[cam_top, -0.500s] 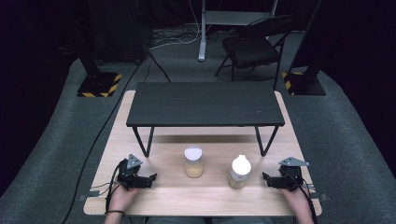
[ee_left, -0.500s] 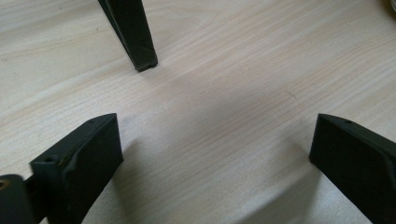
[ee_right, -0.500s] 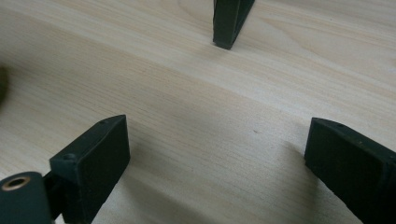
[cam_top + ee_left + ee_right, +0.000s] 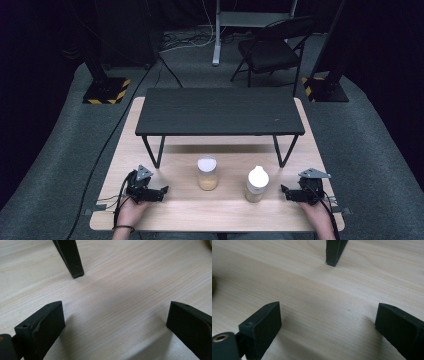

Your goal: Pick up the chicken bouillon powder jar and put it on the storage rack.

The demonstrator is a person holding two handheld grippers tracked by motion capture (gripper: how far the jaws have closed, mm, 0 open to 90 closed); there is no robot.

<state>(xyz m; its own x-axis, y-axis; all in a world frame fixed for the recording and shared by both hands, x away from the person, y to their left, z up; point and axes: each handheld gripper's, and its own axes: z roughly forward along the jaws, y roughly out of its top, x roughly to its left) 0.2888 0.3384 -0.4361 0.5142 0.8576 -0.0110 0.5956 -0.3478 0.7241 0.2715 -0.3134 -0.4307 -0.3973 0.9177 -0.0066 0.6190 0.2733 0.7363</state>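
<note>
I count two jars in front of the black bench (image 4: pixel 220 112): flat-lidded jar (image 4: pixel 207 173), domed-lid jar (image 4: pixel 256 184) just right of it. Two grippers on the tabletop (image 4: pixel 200 212): left gripper (image 4: pixel 162 191) and right gripper (image 4: pixel 285 191), both spread wide, holding nothing.

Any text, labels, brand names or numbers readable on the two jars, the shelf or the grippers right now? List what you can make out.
None can be read.
Left jar: no label shows from the high view; too small to tell.
Right jar: the same, no readable print.
Black shelf: plain top, no marking.
Left gripper and right gripper: plain black jaws, no lettering.
Striped floor bases: yellow-black hazard stripes, no words.
</note>
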